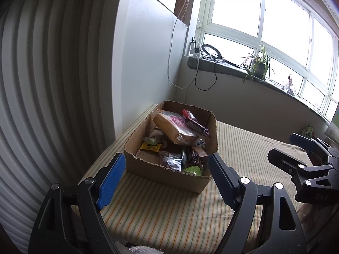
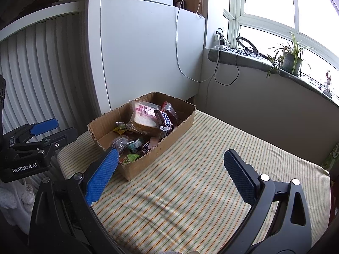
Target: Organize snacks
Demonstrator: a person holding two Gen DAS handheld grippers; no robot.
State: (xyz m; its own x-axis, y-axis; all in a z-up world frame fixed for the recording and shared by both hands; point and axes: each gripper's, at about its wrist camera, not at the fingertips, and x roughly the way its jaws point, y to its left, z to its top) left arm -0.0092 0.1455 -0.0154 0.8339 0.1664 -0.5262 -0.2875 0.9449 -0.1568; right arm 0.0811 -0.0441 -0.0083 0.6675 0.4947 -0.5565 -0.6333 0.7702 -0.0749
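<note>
Everything here is placed from the cardboard box [image 1: 169, 169], which sits on my striped tabletop [image 1: 173, 216] near its far left corner. To the box's left I hold the left gripper [image 1: 167, 177], its jaws spread wide with nothing between them, just short of the box's near wall. Inside the box lie the snacks: a bagged bread slice [image 2: 144, 119] on top, a Snickers bar [image 2: 165, 120] leaning against it, small wrappers below. To the box's right, over bare cloth, my right gripper [image 2: 171, 171] hangs spread and empty. Beyond it, a potted plant [image 2: 291, 60] stands on the windowsill.
</note>
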